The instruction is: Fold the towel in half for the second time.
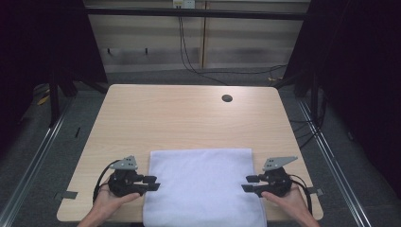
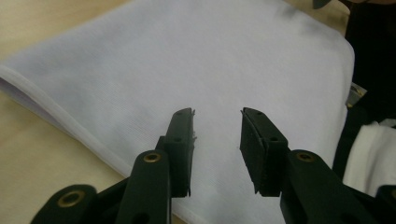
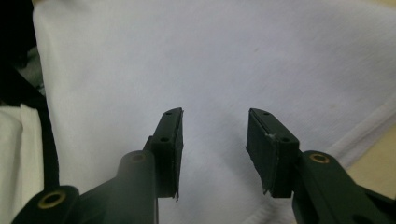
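Note:
A white folded towel (image 1: 203, 184) lies flat at the table's near edge, between my two hands. My left gripper (image 1: 153, 183) sits at its left edge, jaws pointing right over the cloth. In the left gripper view the towel (image 2: 187, 70) spreads under the left gripper (image 2: 217, 135), whose jaws stand apart with nothing between them. My right gripper (image 1: 248, 183) sits at the towel's right edge, pointing left. The right gripper view has the towel (image 3: 210, 60) below the right gripper (image 3: 215, 140), jaws apart and empty.
The wooden table (image 1: 184, 118) has a dark round cable hole (image 1: 227, 98) at the far right. Bare tabletop stretches beyond the towel. Grey floor, metal rails and trailing cables surround the table.

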A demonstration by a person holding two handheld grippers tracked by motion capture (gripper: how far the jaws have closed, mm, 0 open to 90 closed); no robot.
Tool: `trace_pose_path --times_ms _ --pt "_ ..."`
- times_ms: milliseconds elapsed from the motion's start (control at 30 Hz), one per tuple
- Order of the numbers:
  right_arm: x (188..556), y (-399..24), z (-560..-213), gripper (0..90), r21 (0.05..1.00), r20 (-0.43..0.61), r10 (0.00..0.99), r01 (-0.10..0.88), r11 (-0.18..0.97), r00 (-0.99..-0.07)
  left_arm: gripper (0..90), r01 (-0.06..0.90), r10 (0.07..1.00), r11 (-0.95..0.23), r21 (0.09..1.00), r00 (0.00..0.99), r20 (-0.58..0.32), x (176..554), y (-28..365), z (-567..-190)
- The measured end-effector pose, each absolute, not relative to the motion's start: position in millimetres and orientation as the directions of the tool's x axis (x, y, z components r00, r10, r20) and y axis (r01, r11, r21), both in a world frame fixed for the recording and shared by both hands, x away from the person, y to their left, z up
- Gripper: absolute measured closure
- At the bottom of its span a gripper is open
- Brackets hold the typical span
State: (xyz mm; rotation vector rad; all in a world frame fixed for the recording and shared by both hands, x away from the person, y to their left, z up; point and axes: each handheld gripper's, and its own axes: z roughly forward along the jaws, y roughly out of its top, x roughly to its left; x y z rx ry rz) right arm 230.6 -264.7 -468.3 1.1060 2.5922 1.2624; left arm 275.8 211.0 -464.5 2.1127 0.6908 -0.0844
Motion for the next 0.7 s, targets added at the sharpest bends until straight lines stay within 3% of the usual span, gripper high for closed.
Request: trace_pose_path --times_ms 200,333,500,700 --pt "260.9 -280.6 -440.8 54.4 0.750 0.221 0.678 0.566 0.341 -0.701 55.9 0.514 0.511 -0.459 0.725 0.820 -0.258 319.5 203.9 -454.8" --pt "285.7 -286.6 -436.2 54.4 0.763 0.214 0.709 0.568 0.308 -0.672 56.8 0.534 0.554 -0.411 0.739 0.790 -0.262 354.7 202.5 -461.5" --pt "328.4 -289.0 -453.5 56.8 0.734 0.198 0.753 0.604 0.311 -0.628 57.6 0.568 0.580 -0.409 0.714 0.766 -0.277 379.9 205.0 -473.2" --pt "342.2 -282.0 -474.1 55.6 0.693 0.208 0.741 0.631 0.349 -0.639 54.4 0.579 0.585 -0.397 0.712 0.757 -0.289 385.3 211.5 -482.7"
